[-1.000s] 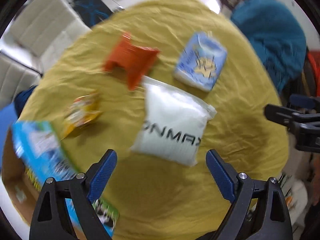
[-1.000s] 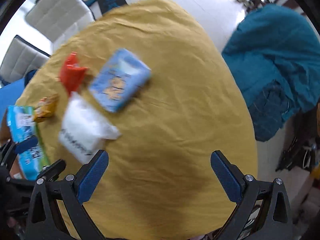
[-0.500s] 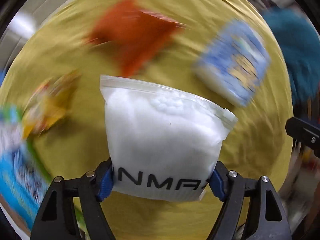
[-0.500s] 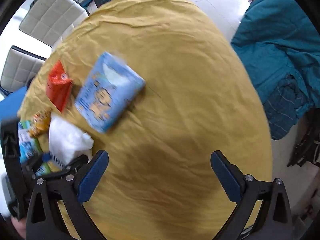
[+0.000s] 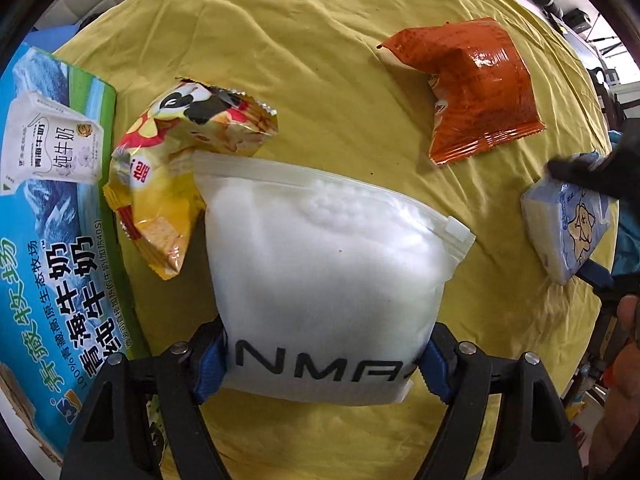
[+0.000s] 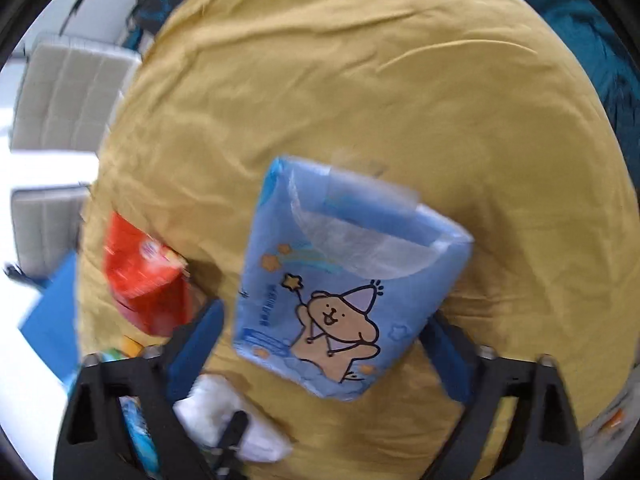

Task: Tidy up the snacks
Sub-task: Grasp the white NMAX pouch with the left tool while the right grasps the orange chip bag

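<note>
My left gripper (image 5: 320, 364) is shut on the lower edge of a white zip pouch (image 5: 324, 272) printed with black letters; the pouch lies on the yellow cloth and overlaps a yellow snack bag (image 5: 176, 172). An orange snack packet (image 5: 476, 84) lies further back on the right. In the right wrist view a blue tissue pack (image 6: 344, 280) with a cartoon bear sits between the blue pads of my right gripper (image 6: 324, 348). The left pad seems a little off the pack, and the blurred frame leaves contact unclear. The same pack (image 5: 568, 228) shows at the left view's right edge.
A blue-green milk carton box (image 5: 60, 240) lies along the table's left edge. The round table (image 6: 400, 80) wears a wrinkled yellow cloth. White chairs (image 6: 64, 88) stand beyond it, teal fabric (image 6: 600, 40) to the right. A person's hand (image 5: 624, 360) shows at the right.
My left gripper closed in on the white pouch and shut on it, then shifted left beside the yellow bag. My right gripper moved up to the blue tissue pack, which now sits between its pads.
</note>
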Demonstrator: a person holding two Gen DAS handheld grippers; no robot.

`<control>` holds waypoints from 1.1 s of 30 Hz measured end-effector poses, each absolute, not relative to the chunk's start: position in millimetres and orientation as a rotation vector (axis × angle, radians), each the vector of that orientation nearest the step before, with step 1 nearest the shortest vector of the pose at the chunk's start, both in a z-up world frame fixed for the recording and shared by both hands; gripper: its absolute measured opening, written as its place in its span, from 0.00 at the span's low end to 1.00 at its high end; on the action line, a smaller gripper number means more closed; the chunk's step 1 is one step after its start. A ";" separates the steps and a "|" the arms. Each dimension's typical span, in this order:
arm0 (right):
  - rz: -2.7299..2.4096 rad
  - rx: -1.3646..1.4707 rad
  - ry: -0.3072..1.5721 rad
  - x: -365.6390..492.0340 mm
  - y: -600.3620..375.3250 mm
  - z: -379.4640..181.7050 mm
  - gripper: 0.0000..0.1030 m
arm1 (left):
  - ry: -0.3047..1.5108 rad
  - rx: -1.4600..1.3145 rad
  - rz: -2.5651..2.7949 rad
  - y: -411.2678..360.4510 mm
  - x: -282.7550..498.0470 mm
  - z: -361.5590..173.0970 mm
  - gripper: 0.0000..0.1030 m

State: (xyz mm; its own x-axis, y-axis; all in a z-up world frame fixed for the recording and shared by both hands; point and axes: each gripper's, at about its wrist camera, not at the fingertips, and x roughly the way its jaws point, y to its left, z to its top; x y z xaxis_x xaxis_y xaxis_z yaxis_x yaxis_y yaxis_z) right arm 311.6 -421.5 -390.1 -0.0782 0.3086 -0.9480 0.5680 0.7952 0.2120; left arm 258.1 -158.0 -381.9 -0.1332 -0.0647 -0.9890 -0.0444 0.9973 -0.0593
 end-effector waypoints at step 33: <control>0.174 -0.011 1.674 404.6 -266.8 -365.1 0.43 | 1.631 -0.252 0.080 -141.2 263.0 -390.6 0.73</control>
